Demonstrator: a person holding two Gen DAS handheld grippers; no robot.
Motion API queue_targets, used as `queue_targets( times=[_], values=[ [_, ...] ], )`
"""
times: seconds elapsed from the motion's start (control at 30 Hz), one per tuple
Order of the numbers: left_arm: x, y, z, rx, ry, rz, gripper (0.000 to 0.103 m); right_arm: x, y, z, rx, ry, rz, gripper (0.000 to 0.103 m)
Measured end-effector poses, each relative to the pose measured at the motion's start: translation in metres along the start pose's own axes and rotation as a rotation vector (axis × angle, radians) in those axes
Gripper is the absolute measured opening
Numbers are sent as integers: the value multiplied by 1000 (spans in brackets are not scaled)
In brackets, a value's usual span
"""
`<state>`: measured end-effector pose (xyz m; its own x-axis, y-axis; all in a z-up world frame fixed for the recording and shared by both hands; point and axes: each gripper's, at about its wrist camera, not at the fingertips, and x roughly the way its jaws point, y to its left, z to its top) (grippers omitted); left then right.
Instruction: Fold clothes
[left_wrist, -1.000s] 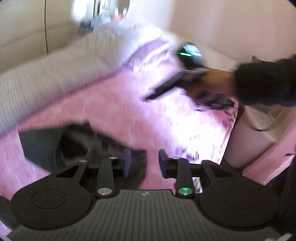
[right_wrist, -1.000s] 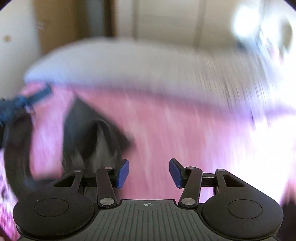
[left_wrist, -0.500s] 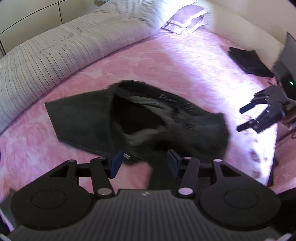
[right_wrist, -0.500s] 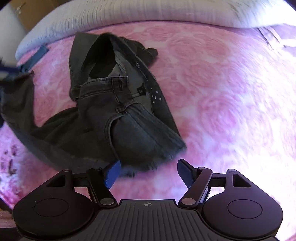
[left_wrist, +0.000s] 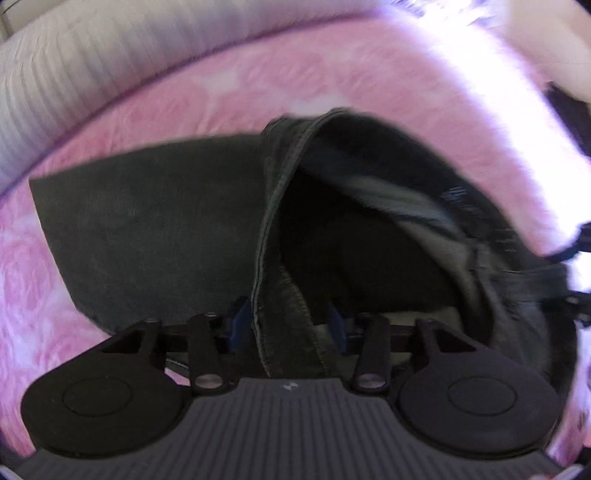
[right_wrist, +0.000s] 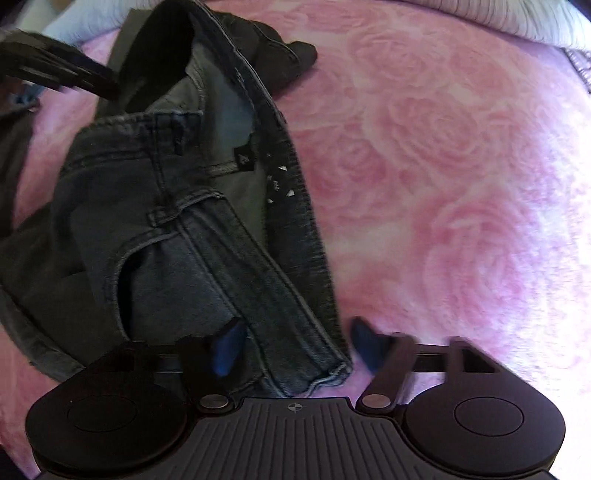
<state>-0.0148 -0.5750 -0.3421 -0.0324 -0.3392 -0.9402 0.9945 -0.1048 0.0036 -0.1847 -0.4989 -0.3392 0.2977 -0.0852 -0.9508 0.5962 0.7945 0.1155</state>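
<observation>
One pair of dark grey jeans (right_wrist: 177, 229) lies crumpled on the pink rose-patterned bedspread (right_wrist: 461, 166). The left gripper (left_wrist: 286, 325) sits low over the jeans, fingers wide, a seamed fold of denim between them. The right gripper (right_wrist: 291, 347) is at the jeans' frayed hem, fingers wide around it. Both have closed in on the jeans since half a second ago. Count: one garment, two grippers.

pink rose-print bed (right_wrist: 461, 147); crumpled dark jeans (right_wrist: 166, 240) lying on it.
</observation>
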Motion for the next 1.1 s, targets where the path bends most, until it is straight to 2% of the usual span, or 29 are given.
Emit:
queue_targets(
  times=[0.03,0.13,0.17,0.23,0.33,0.4,0.47,0.53,0.6,0.67,0.73,0.83,0.87,0.9,1.03,1.1],
  values=[
    [-1,-4,4,-1,15,28,0,-2,-3,-1,7,0,24,38],
    [-27,-25,23,19,10,6,0,-26,-15,-11,25,-29,66,19],
    [-42,-37,31,42,-1,-3,0,-41,-23,-18,39,-51,66,17],
    [-75,-66,52,79,-33,-39,0,-71,-38,-31,67,-95,65,15],
    [-118,-115,99,104,-106,-158,0,-116,-61,-51,110,-160,63,13],
    [-124,-154,138,143,-155,-231,0,-146,-76,-64,138,-204,61,12],
    [-122,-192,176,180,-194,-299,0,-173,-100,-79,195,-222,12,12],
    [-109,-228,208,218,-210,-355,2,-179,-119,-96,255,-218,-17,13],
    [-100,-254,226,264,-223,-377,5,-181,-136,-114,311,-210,-41,13],
    [-93,-265,230,291,-224,-387,12,-184,-153,-132,368,-203,-66,14],
    [-84,-265,225,309,-205,-365,31,-186,-170,-149,424,-195,-90,16],
    [-62,-259,204,377,-143,-274,32,-181,-171,-153,458,-178,-122,19],
    [-54,-257,200,399,-119,-250,33,-181,-171,-152,474,-185,-122,23],
    [-46,-254,196,419,-97,-228,34,-181,-171,-151,493,-197,-117,31],
    [-13,-255,188,506,-52,-199,42,-178,-172,-140,525,-248,-95,49],
    [2,-264,191,559,-52,-205,45,-174,-172,-134,498,-255,-75,50]
  ],
)
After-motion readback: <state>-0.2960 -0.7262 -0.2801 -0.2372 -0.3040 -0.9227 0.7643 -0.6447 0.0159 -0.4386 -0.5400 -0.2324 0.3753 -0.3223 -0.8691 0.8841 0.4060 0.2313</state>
